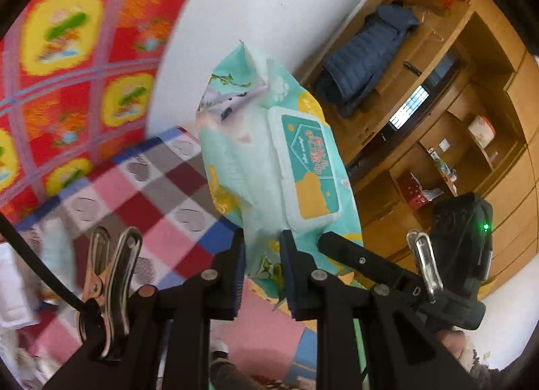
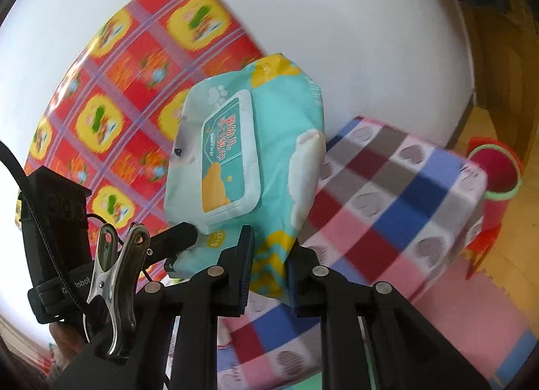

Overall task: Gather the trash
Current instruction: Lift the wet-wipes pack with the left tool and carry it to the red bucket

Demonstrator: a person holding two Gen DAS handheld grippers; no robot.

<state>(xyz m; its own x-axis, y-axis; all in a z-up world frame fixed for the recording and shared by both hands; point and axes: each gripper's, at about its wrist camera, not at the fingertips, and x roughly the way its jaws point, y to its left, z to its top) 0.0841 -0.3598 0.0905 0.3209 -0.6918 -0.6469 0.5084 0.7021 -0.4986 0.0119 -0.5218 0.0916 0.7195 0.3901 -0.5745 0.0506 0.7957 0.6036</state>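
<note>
A teal wet-wipes pack [image 1: 269, 154] with a white flip lid hangs in the air above the bed. My left gripper [image 1: 262, 248] is shut on its lower edge, the film pinched between both pads. In the right wrist view the same pack [image 2: 242, 154] is pinched at its lower edge by my right gripper [image 2: 269, 248], also shut. Each gripper shows in the other's view: the right gripper [image 1: 325, 241] touches the pack's lower right corner, and the left gripper [image 2: 183, 236] touches its lower left corner.
A checked bedspread [image 2: 387, 194] lies below the pack, with a red and yellow patterned cloth [image 1: 67, 53] on the white wall behind. Wooden shelving [image 1: 438, 120] holds a blue jacket [image 1: 367, 53]. A red round stool [image 2: 495, 171] stands past the bed on foam floor mats [image 2: 471, 305].
</note>
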